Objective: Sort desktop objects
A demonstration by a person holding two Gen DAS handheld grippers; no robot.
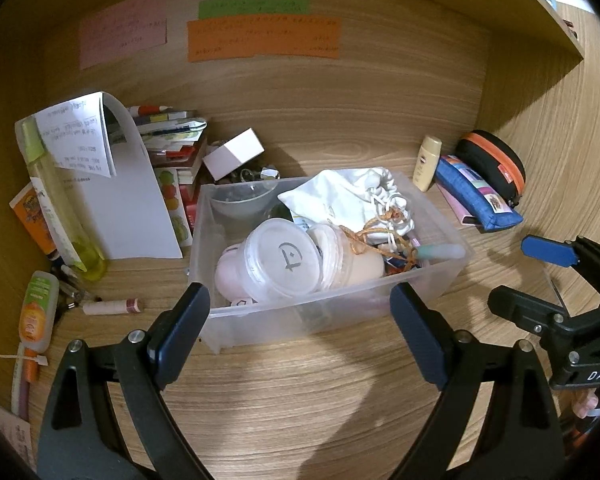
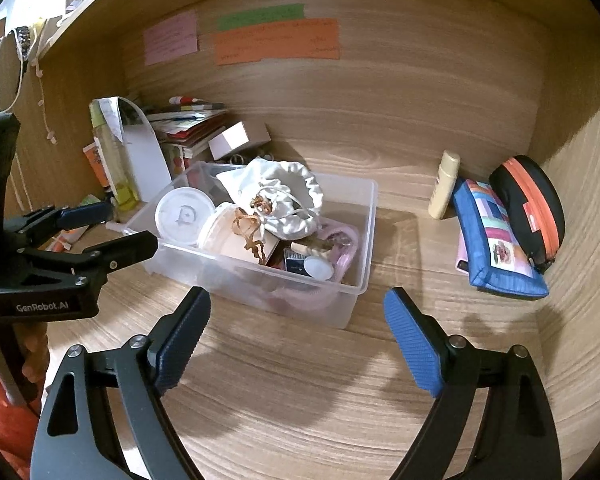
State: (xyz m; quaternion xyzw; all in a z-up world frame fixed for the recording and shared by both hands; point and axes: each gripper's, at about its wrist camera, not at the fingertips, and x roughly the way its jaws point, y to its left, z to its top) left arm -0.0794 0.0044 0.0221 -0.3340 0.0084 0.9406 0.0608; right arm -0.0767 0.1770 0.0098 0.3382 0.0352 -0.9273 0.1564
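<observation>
Both tongs, left gripper [image 1: 300, 332] and right gripper [image 2: 298, 334], gape empty before the full clear bin [image 1: 428, 280]; lip balm [image 1: 112, 306] lies loose outside; sorting stage unclear.

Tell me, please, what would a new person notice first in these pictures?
First, the clear plastic bin in the middle of the wooden desk, heaped with a white drawstring pouch and a lidded round tub. Next, the coloured notes stuck on the back wall. Both tongs, left and right, hang open and empty before the bin.
</observation>
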